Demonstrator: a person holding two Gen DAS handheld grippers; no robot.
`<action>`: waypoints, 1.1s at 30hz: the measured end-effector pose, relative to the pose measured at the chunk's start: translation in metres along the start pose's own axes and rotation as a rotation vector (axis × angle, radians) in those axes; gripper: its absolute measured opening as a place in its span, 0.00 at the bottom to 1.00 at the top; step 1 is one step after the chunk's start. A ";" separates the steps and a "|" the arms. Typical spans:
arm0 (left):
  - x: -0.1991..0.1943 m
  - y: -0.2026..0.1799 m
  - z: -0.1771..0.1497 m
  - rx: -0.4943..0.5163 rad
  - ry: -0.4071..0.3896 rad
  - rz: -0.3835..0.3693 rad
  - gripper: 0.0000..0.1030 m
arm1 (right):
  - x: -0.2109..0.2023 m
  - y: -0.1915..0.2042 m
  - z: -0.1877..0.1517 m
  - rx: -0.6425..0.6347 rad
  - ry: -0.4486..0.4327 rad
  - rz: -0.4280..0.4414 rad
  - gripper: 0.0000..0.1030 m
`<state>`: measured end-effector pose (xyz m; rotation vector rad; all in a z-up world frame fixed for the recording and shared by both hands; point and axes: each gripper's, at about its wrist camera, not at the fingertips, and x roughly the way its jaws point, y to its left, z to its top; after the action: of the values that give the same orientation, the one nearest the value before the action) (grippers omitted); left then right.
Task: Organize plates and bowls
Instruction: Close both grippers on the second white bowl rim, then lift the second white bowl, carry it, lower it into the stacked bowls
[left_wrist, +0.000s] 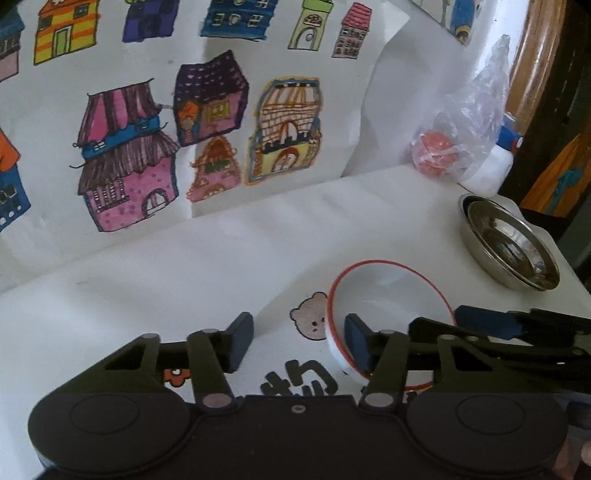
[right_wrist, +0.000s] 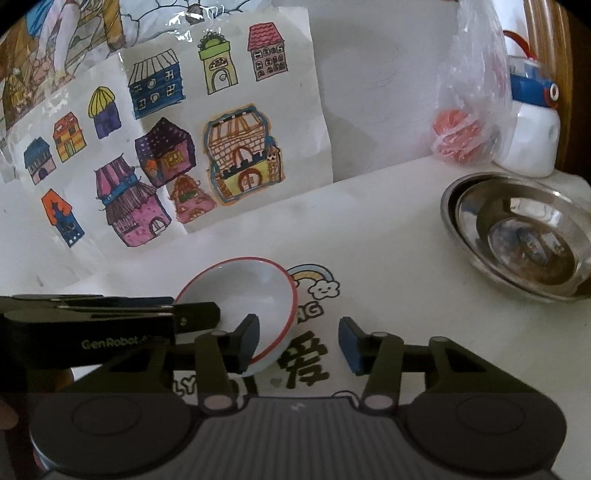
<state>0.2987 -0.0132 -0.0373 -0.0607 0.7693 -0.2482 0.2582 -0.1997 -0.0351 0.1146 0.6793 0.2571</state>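
left wrist view: the left gripper (left_wrist: 299, 341) hangs low over the table (left_wrist: 184, 280) with its jaws spread wide and holding nothing. the red-rimmed white bowl (left_wrist: 388, 291) sits at about 1 o'clock from the jaws, its near rim overlapped by the right-hand finger, though contact can't be told. the right gripper (left_wrist: 495, 326) reaches in from 3 o'clock at the bowl's far side. the stacked steel bowls (left_wrist: 513, 247) lie well apart at 2 o'clock near the table edge, with a plastic bag (left_wrist: 469, 125) behind them.

right wrist view: the right gripper (right_wrist: 299, 341) also has its jaws wide apart and empty. the bowl (right_wrist: 243, 295) appears tilted at 11 o'clock, its rim over the left-hand finger; the left gripper (right_wrist: 184, 314) comes in from 9 o'clock onto it. the steel bowls (right_wrist: 517, 236) sit at 2 o'clock, nearer this arm. round, the bowl has no long axis. the table is a white printed sheet; children's house drawings (right_wrist: 166, 166) stand behind it.
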 end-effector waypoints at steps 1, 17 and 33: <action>0.000 -0.001 0.000 0.003 0.001 -0.003 0.51 | 0.000 -0.001 0.000 0.009 0.002 0.007 0.47; -0.002 -0.013 -0.001 0.017 -0.009 -0.057 0.12 | -0.001 -0.004 -0.002 0.138 0.018 0.071 0.17; -0.056 -0.021 0.002 0.012 -0.091 -0.087 0.11 | -0.066 0.014 0.002 0.118 -0.063 0.078 0.16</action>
<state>0.2574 -0.0202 0.0051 -0.0934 0.6755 -0.3301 0.2071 -0.2038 0.0091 0.2613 0.6280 0.2875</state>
